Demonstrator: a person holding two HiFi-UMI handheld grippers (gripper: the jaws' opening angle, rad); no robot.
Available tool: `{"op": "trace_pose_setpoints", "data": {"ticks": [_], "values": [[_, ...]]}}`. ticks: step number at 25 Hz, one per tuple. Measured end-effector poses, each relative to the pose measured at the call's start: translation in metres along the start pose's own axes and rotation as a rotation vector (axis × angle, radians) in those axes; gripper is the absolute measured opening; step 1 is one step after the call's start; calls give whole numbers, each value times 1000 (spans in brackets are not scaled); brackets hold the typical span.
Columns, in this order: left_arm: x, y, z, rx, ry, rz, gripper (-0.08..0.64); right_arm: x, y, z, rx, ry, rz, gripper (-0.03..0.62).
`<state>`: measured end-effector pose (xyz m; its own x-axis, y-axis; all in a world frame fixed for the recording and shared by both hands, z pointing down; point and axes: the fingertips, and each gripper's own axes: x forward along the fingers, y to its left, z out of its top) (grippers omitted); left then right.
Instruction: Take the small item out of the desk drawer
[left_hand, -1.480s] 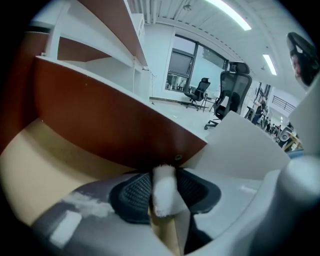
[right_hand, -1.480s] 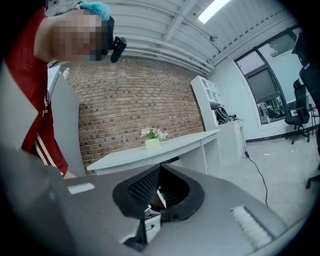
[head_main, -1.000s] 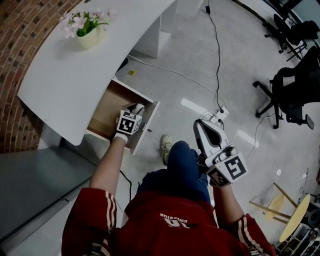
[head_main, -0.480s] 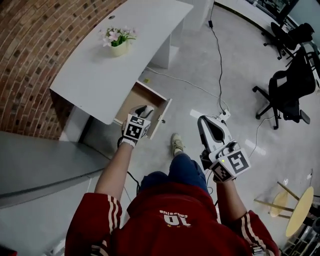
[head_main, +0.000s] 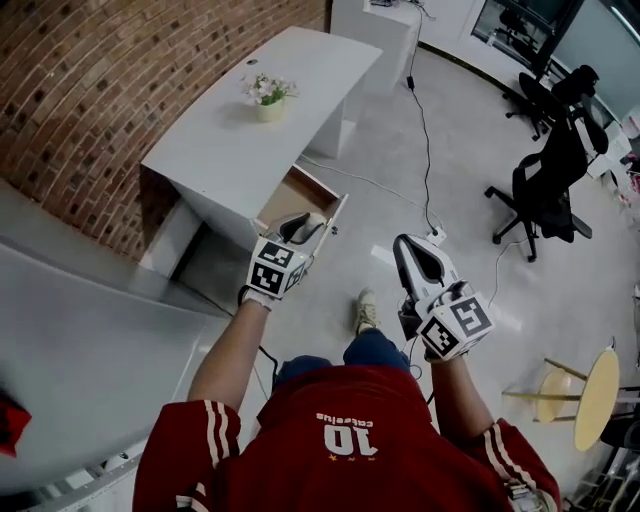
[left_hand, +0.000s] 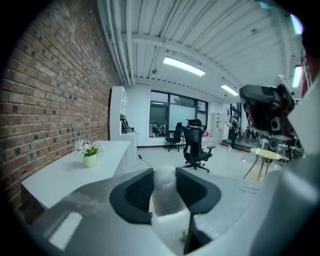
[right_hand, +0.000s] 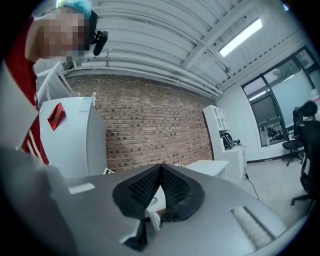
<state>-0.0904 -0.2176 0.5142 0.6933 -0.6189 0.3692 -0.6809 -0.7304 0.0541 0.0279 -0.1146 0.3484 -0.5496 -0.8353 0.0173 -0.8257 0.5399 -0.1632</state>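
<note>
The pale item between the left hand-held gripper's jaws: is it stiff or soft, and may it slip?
Probably stiff: the pale item holds the jaws of the left hand-held gripper apart without visibly squashing. Likely light, being small. It looks smooth, so it might slip.

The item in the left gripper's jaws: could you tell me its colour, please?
The item is white; the left gripper view shows it best.

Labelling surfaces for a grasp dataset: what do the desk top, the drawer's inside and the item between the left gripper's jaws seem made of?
Desk top: smooth matt white, likely laminate board.
Drawer inside: flat tan brown, probably bare wood or fibreboard.
Item: pale, frosted-looking, perhaps plastic, but unclear.
</note>
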Motion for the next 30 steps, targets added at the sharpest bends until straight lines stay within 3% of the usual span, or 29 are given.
{"op": "trace_pose_setpoints", "data": {"ticks": [6, 10, 14, 17, 20, 24, 30], "values": [[-85, -62, 75, 41, -197, -53, 152, -31, 42, 36, -73, -6, 47, 0], [-128, -98, 109, 85, -302, -75, 152, -45, 58, 44, -64, -32, 70, 0], [-151, -132, 140, 75, -386, -122, 152, -50, 55, 52, -64, -42, 93, 0], [-158, -152, 157, 84, -423, -104, 152, -57, 45, 60, -63, -48, 114, 0], [-165, -162, 168, 17, -475, -82, 155, -70, 29, 71, -66, -63, 126, 0], [-178, -166, 181, -14, -510, 35, 155, -97, -4, 82, -59, -87, 89, 0], [-186, -161, 172, -49, -471, 259, 156, -128, -43, 78, -31, -64, 28, -1]]}}
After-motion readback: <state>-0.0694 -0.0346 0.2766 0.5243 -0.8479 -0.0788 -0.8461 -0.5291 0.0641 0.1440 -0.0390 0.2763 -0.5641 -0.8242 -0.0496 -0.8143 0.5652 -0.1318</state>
